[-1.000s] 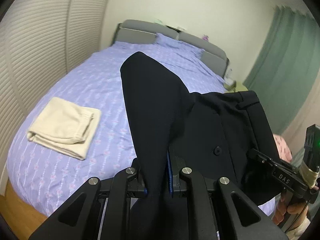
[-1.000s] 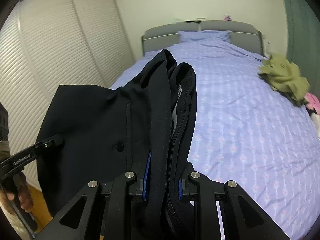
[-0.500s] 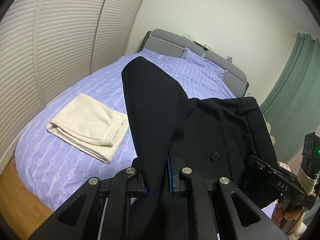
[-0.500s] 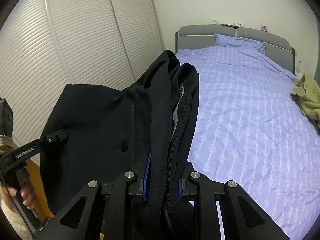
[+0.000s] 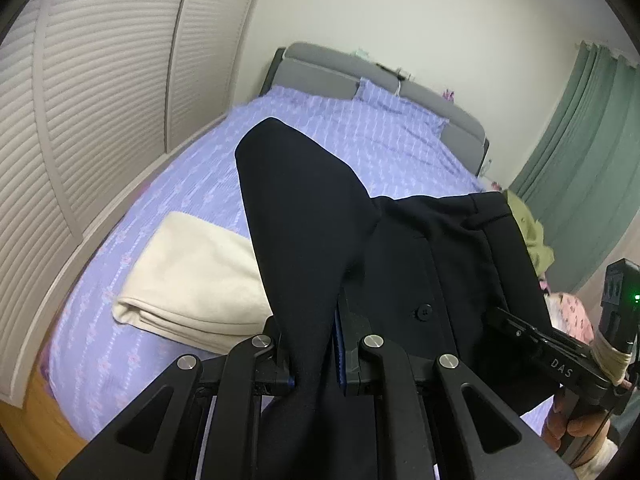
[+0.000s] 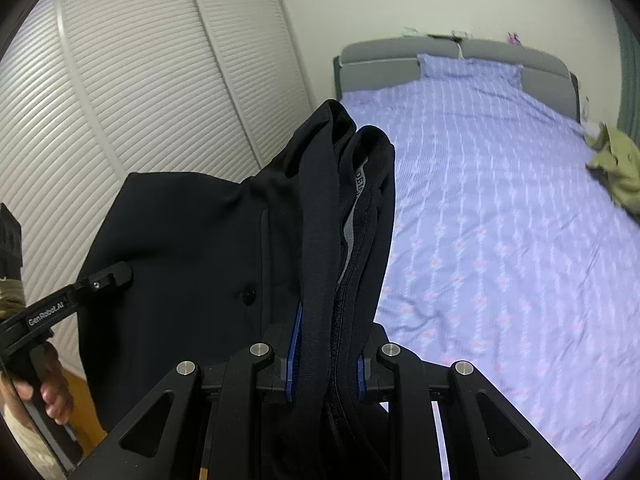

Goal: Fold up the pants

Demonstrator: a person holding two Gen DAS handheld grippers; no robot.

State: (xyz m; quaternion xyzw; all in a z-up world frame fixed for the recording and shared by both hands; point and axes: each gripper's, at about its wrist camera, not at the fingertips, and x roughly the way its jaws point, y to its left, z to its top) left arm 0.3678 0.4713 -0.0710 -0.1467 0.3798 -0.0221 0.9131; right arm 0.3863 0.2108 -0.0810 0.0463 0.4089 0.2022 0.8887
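Black pants [image 5: 440, 264] hang stretched between both grippers above the foot of the bed. My left gripper [image 5: 316, 364] is shut on one end of the waistband, which stands up in a fold in front of the lens. My right gripper [image 6: 326, 360] is shut on the other end, a thick bunch of waistband [image 6: 352, 208] with its grey lining showing. A black button [image 5: 423, 312] sits on the spread cloth between them. Each view shows the other gripper: the right one [image 5: 560, 356] at the far right, the left one [image 6: 100, 280] at the far left.
The bed [image 6: 500, 208] has a purple patterned cover and a grey headboard [image 6: 452, 56]. Folded cream pants [image 5: 196, 280] lie on its left part. An olive garment [image 6: 618, 164] is crumpled near the right edge. Slatted closet doors [image 6: 140, 92] line the left wall; green curtains [image 5: 580, 152] hang on the right.
Both grippers have swung sideways with the pants still held; the closet doors fill more of both views, and the cream pants sit closer to the left gripper.
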